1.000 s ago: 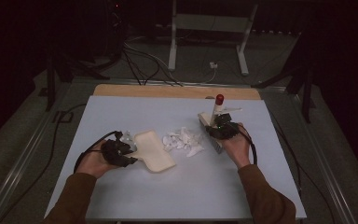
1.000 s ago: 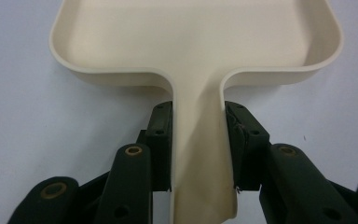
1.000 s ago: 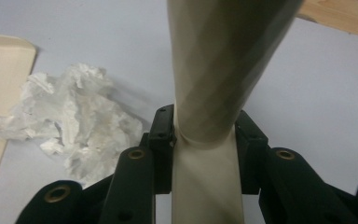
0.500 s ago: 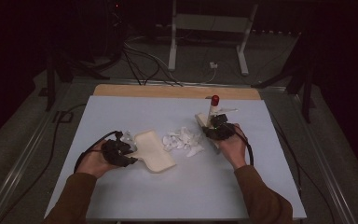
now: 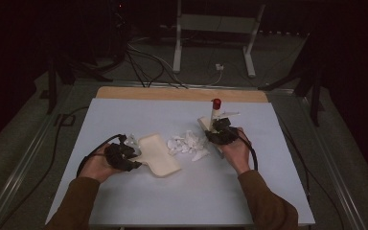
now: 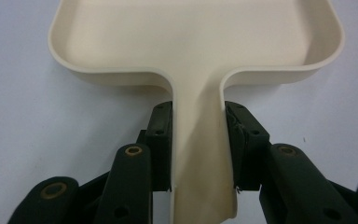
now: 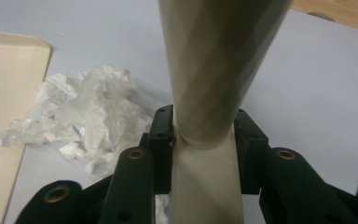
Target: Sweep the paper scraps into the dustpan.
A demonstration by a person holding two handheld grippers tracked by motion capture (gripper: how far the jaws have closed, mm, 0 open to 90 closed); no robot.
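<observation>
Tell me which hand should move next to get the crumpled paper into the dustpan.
Right. The right gripper holds the brush beside the crumpled paper; the left gripper only steadies the dustpan, probably best kept in place.

Brown sleeves, black brass-riveted tongs (image 6: 198,140)

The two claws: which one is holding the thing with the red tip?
The right claw. It grips the handle of a cream brush whose red-capped end points up, beside the white paper scraps. The left claw clamps the flat cream dustpan by its handle.
</observation>
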